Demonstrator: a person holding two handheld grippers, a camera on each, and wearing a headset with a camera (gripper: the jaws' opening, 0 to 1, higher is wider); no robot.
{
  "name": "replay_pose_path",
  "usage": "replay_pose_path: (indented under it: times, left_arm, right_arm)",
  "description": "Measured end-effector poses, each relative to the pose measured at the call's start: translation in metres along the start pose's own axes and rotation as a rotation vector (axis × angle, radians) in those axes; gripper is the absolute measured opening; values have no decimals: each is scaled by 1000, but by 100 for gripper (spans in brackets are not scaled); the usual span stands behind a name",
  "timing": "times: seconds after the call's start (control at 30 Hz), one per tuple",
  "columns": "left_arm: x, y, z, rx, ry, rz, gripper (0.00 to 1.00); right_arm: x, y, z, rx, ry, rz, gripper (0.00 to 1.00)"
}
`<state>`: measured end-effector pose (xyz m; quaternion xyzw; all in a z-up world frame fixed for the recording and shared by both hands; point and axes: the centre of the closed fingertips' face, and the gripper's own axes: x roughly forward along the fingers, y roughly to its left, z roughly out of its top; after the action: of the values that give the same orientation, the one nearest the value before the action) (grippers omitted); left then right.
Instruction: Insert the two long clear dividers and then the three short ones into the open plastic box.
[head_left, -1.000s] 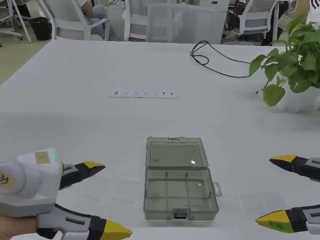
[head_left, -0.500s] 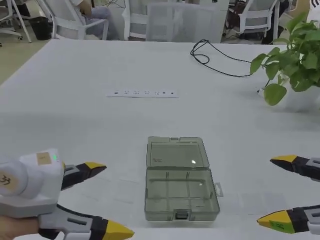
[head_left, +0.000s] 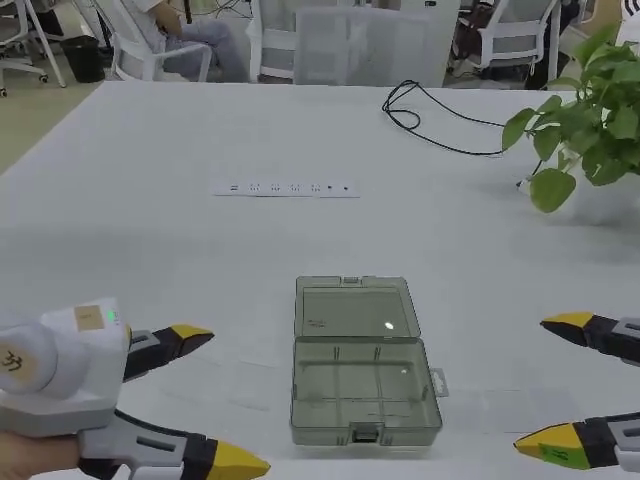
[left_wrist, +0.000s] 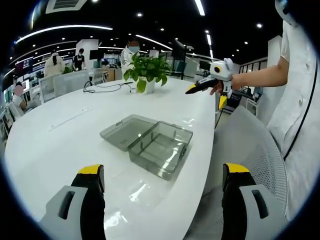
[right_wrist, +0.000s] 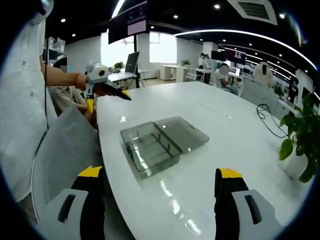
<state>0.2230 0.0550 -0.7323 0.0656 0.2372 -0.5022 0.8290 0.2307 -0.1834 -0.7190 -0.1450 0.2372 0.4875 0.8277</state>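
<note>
So both grippers were hovering over the desk with nothing in them. The left gripper had its yellow-tipped fingers spread wide apart, and the right gripper was the same, wide apart and gripping nothing.

The plastic box sat on the desk between the two pairs of fingers, a bit nearer the left pair in the head view. It was smoky see-through plastic and open, with its lid folded flat on the desk on the side away from the fingers and the latch side facing the person. In each gripper view the box lay just ahead of that gripper's fingers, framed in the gap between them, not touching either one. Some faint lines ran across the inside of the tray, but I couldn't tell whether they were dividers or just ribs.

There were faint glossy patches on the desk between the left fingers and the box, and I honestly couldn't tell what they were.

Well beyond the fingertips, past the box, a white power strip lay flat. Further off on the right fingers' side stood a leafy potted plant, with a black cable looped near it. Office chairs lined the far edge of the desk.
</note>
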Motion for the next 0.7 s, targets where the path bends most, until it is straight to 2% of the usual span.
replay_pose_path:
  times: [0.2, 0.37, 0.43, 0.57, 0.7]
  left_arm:
    - [-2, 3, -4, -8, 9, 13, 100]
    - [-7, 13, -10, -24, 30, 48, 100]
    - [-10, 24, -16, -25, 60, 97, 100]
    - [-14, 37, -20, -64, 58, 139, 100]
    - [-19, 51, -28, -103, 76, 194, 98]
  right_arm:
    - [1, 1, 1, 1, -4, -1, 92]
    - [1, 2, 1, 4, -4, 1, 91]
    - [1, 2, 1, 5, -7, 0, 91]
    - [1, 0, 2, 7, -11, -3, 91]
    - [2, 0, 2, 10, -14, -3, 91]
